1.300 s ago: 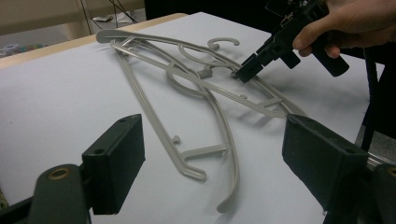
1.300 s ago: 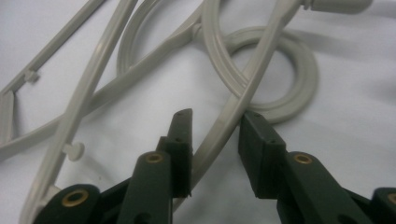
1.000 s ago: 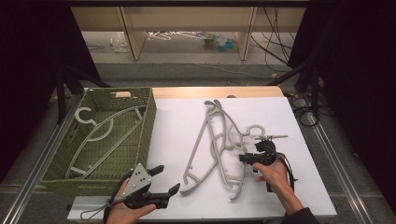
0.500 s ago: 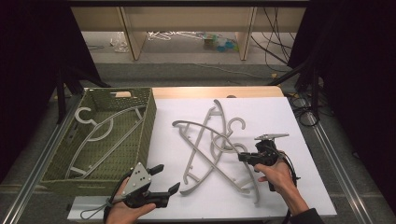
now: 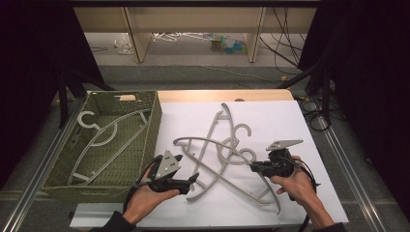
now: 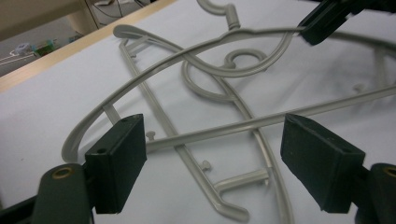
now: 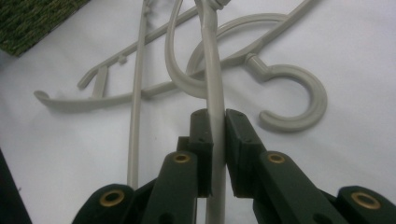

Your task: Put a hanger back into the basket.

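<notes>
Right tool (image 5: 255,167): jaws clamped on the arm of a pale grey plastic clothes hanger (image 7: 214,88); in the right gripper view the thin bar runs straight between the two black pads (image 7: 201,135), pinched on both sides. They have just been closing onto it. The held hanger (image 5: 220,145) arcs from the right tool across the middle of the white-covered surface (image 5: 290,121), partly lifted.

Left tool (image 5: 186,184): jaws wide apart, nothing between them, at the near left of the hanger pile. In the left gripper view its pads (image 6: 119,156) frame a straight hanger bar (image 6: 261,122) lying farther off on the white sheet.

Obstructions: two more grey plastic hangers (image 5: 212,130) lie tangled under and through the held one, hooks (image 5: 241,153) interlocked near the centre; bars cross one another.

Surroundings: an olive-green woven plastic basket (image 5: 150,121) sits just beside the white sheet on the left, with one grey hanger (image 5: 104,133) inside. Beyond the surface, wooden shelving (image 5: 135,38) and loose cables (image 5: 285,29) on the floor.
</notes>
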